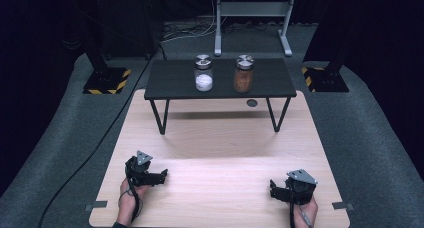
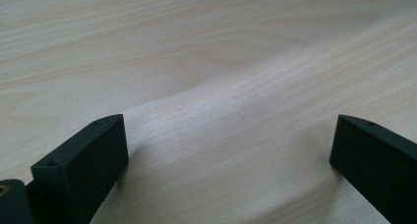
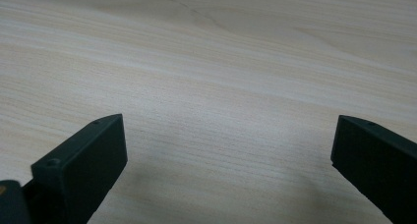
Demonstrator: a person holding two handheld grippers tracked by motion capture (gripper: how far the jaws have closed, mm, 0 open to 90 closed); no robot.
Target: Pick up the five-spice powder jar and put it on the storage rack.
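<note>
Two glass jars stand on a small black table [image 1: 175,80] at the far side: one with white contents [image 1: 203,74], one with brown contents [image 1: 244,74], both with metal lids. My left gripper [image 1: 161,176] rests low on the wooden tabletop [image 1: 220,153] at the near left, held by a hand, jaws wide apart with nothing between them. At the near right, my right gripper [image 1: 273,188] is likewise open and empty. In the left gripper view my left gripper [image 2: 228,150] faces bare wood, as does my right gripper [image 3: 228,150] in the right gripper view.
The black table stands on thin metal legs [image 1: 161,117] at the back of the wooden top. A small dark round spot [image 1: 252,103] lies under its front edge. Grey carpet [image 1: 370,153] surrounds the tabletop, with a cable [image 1: 90,158] at left and hazard-striped stand bases [image 1: 107,82] behind.
</note>
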